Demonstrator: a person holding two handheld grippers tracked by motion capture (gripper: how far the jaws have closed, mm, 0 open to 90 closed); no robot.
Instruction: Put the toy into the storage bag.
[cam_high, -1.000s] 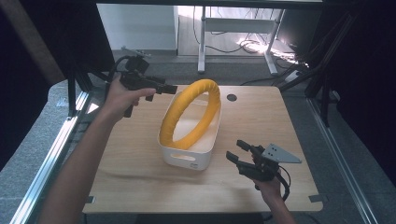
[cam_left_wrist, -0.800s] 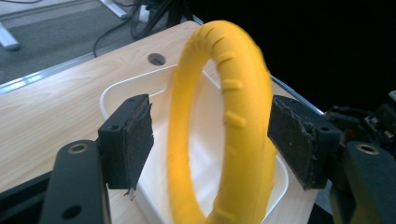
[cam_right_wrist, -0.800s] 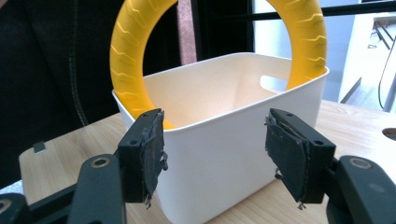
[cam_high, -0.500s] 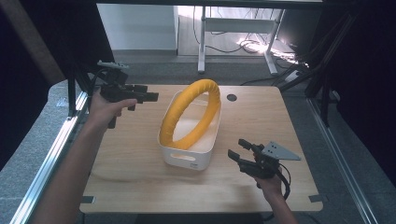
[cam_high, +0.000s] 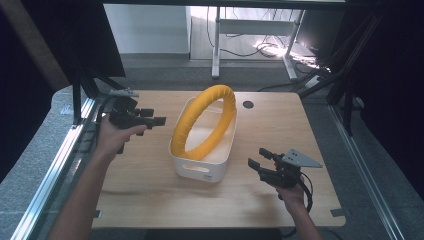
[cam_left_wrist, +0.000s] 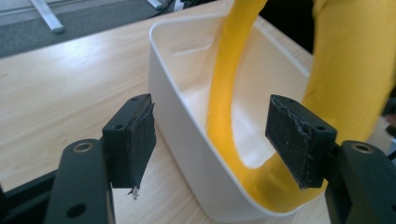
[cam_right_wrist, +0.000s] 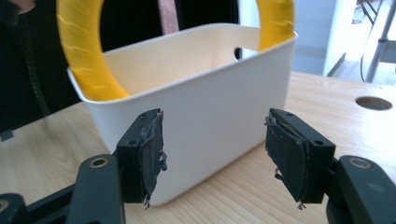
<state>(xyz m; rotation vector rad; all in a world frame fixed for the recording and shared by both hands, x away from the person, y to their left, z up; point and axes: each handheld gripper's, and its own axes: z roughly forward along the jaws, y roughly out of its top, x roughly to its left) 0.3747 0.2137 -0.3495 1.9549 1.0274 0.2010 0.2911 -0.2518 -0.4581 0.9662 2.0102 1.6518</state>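
1. Left gripper (cam_high: 159, 120) is held above the worktop (cam_high: 140, 185), to the left of the white bin (cam_high: 202, 170), apart from it. Its jaws are spread and hold nothing.
2. White bin stands near the middle of the worktop. A yellow ring (cam_high: 205, 125) stands tilted inside the bin and rises above its rim.
3. Right gripper (cam_high: 257, 159) is to the right of the bin, near its front corner, not touching it. Its jaws are spread wide and empty, pointing at the bin wall (cam_right_wrist: 205, 116).
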